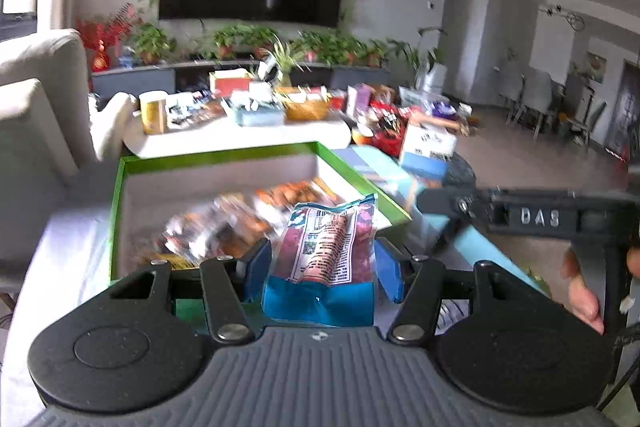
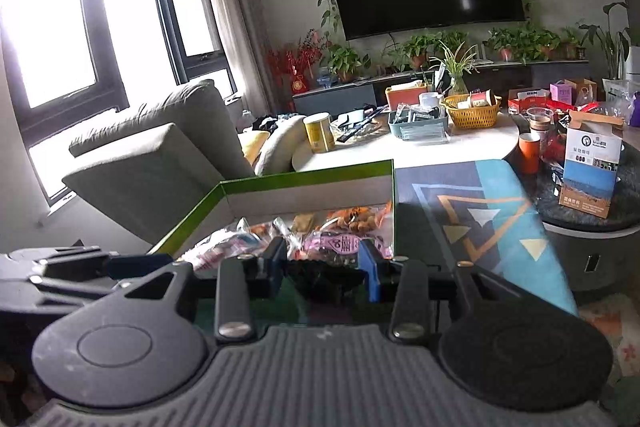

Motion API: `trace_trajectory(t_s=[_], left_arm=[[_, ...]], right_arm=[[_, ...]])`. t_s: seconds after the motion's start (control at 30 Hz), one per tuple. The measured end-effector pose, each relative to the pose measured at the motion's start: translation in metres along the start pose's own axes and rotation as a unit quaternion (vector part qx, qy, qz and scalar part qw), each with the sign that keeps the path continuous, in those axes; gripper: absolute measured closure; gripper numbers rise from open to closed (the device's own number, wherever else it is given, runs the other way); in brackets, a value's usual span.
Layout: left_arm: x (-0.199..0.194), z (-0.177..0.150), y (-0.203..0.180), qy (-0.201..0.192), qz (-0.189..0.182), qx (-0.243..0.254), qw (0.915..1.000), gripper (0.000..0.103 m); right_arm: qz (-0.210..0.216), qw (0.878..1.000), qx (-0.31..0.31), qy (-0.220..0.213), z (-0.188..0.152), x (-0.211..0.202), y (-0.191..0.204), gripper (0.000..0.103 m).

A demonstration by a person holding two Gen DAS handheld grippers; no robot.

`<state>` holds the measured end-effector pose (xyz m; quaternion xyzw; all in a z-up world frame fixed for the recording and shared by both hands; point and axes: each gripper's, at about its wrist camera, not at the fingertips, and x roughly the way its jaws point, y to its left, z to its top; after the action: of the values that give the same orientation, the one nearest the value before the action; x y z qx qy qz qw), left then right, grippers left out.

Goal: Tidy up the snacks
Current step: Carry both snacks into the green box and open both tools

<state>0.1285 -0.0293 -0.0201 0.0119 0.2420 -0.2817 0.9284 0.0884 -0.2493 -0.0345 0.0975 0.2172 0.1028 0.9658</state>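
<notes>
A green-rimmed cardboard box [image 1: 120,183] sits in front of me with several snack packets [image 1: 224,223] inside. My left gripper [image 1: 320,263] is shut on a maroon and blue snack packet [image 1: 326,251], held upright at the box's near edge. My right gripper [image 2: 324,259] hovers at the near edge of the same box [image 2: 304,175], above pink and orange packets [image 2: 340,241]. Its blue pads [image 2: 370,267] stand apart with a dark shape between them; I cannot tell whether they grip it. The right gripper's body also shows in the left wrist view [image 1: 532,219], held by a hand.
A blue patterned mat [image 2: 480,211] lies right of the box. A white coffee table [image 2: 400,151] behind holds a yellow can [image 2: 319,132], a yellow basket [image 2: 472,111] and clutter. A round dark table [image 2: 624,195] carries a carton [image 2: 592,167]. A grey sofa [image 2: 160,147] is left.
</notes>
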Motion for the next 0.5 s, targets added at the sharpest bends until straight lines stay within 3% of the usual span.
trace_trajectory(t_s=[0.17,0.5], left_arm=[[0.0,0.014,0.011,-0.015,0.022,-0.002,0.9996,0.05],[0.016,0.033,0.026,-0.019,0.031,-0.012,0.9993,0.05]], right_arm=[[0.006,1.0,0.0,-0.013,0.01,0.006,0.004,0.084],[0.02,1.0,0.008,-0.017,0.025,0.033,0.012,0.084]])
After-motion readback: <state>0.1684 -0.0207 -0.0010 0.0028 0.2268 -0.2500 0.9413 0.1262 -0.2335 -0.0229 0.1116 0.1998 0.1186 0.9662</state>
